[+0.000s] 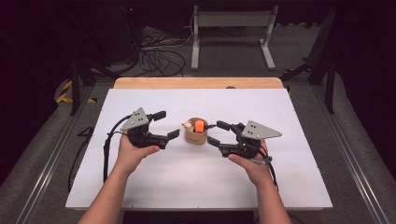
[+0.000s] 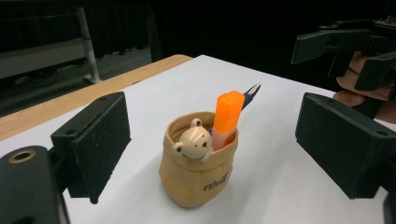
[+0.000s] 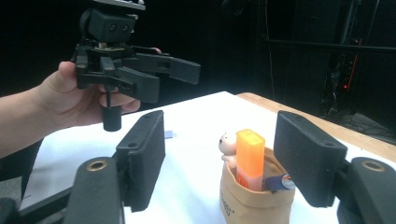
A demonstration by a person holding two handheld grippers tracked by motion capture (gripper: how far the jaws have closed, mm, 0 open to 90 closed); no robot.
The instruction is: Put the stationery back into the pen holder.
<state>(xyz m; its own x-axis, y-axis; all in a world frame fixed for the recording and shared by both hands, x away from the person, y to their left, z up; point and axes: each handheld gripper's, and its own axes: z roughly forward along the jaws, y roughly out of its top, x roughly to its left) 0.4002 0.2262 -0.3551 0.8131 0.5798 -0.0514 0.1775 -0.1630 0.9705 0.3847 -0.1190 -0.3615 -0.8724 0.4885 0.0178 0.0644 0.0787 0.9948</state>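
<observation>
A small tan fabric pouch [image 1: 195,135] with a bear figure [image 2: 191,142] on its rim stands upright at the middle of the white board [image 1: 201,182]. An orange highlighter [image 2: 227,116] and a blue pen [image 2: 250,92] stick up out of it. My left gripper [image 1: 167,124] is just left of the pouch, apart from it and open; its pads [image 2: 95,142] stand wide on either side of the pouch without touching it. My right gripper [image 1: 216,133] is just right of the pouch and also open, and its pads [image 3: 144,158] are clear of the pouch [image 3: 254,198].
The white board lies on a wooden table whose far edge [image 1: 198,82] shows behind it. On the floor beyond are a metal stand [image 1: 232,21] and loose cables [image 1: 159,58]. Metal rails [image 1: 51,158] run along both sides of the table.
</observation>
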